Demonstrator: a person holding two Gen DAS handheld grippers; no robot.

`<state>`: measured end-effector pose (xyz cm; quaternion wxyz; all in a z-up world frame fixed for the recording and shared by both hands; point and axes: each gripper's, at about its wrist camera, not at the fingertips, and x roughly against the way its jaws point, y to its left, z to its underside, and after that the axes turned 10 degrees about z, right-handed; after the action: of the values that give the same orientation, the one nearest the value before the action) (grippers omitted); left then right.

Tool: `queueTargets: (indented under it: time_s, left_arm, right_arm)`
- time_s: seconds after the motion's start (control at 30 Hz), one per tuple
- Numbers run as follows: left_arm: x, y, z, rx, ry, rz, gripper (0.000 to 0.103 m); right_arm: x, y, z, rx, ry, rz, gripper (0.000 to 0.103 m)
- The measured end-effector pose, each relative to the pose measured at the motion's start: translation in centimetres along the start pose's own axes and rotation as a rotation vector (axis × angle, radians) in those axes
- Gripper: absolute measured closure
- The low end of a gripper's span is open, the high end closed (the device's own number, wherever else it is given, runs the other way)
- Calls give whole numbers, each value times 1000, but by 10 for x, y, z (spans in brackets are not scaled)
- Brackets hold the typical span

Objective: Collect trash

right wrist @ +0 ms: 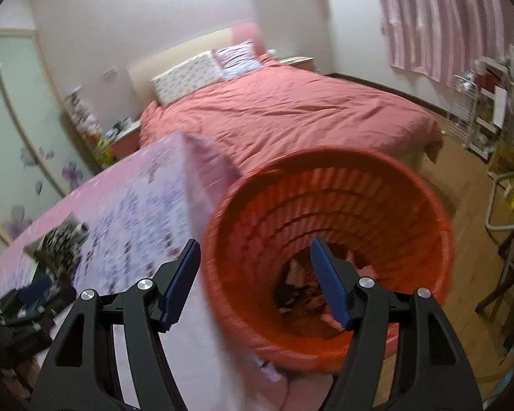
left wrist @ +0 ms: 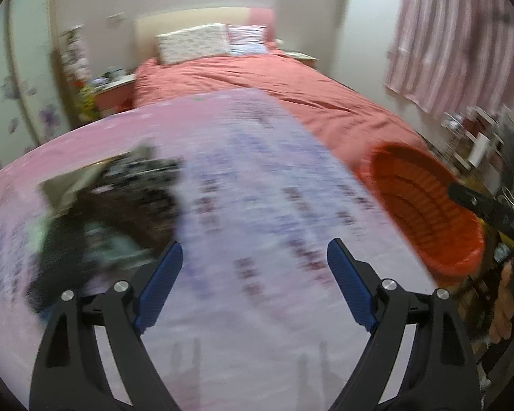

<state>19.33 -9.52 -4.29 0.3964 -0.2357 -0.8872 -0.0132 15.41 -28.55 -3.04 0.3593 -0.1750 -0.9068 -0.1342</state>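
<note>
My left gripper (left wrist: 255,243) hangs open over a table with a pink and lilac patterned cloth (left wrist: 257,178), nothing between its blue pads. A dark crumpled heap of trash (left wrist: 113,205) lies on the cloth just left of the left finger, blurred. An orange ribbed basket (left wrist: 425,205) stands off the table's right edge. My right gripper (right wrist: 256,240) is open above the near left rim of that basket (right wrist: 359,185) and holds nothing. Pink and dark scraps (right wrist: 298,294) lie at the basket's bottom. The dark trash heap (right wrist: 61,239) shows on the cloth to the left.
Behind the table is a bed with a coral cover (right wrist: 291,109) and pillows. A striped pink curtain (right wrist: 445,17) and a cluttered rack (right wrist: 479,109) fill the right side, over a wooden floor (right wrist: 462,257). A wardrobe with flower prints (right wrist: 17,137) stands at left.
</note>
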Motion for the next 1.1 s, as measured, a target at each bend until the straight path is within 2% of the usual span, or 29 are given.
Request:
queueTargets:
  time_s: [0.2,0.27,0.37,0.47,0.53,0.67,0.7,0.87,1.1]
  left_arm:
    - [44,75,16,73,-59,-169,19]
    - [52,99,21,108,-56,-212,23]
    - [51,124,25,155,-30,-253,36]
    - [47,138,26,191,-13,-241,52]
    - [43,139,25,200,-8,-230,69]
    - [42,141,25,179,-11,-230,82]
    - [42,143,26,179,-13,-229,88]
    - [62,162,35,222,-38,-238,92]
    - [87,218,51,320,-51,-345,93]
  right_arm:
    - [1,56,16,103,29,-53,36]
    - [1,72,21,127,41,-69,36]
    - [0,91,27,152,56,-86,36]
    - [0,108,33,177,66,-99,36]
    - [0,117,36,194,71,-104,36]
    - [1,130,41,215,82,-114,36]
    - [1,133,43,219,84,-117,36]
    - [1,150,48,250,90,-128,36]
    - [2,166,55,283,96,-137,36]
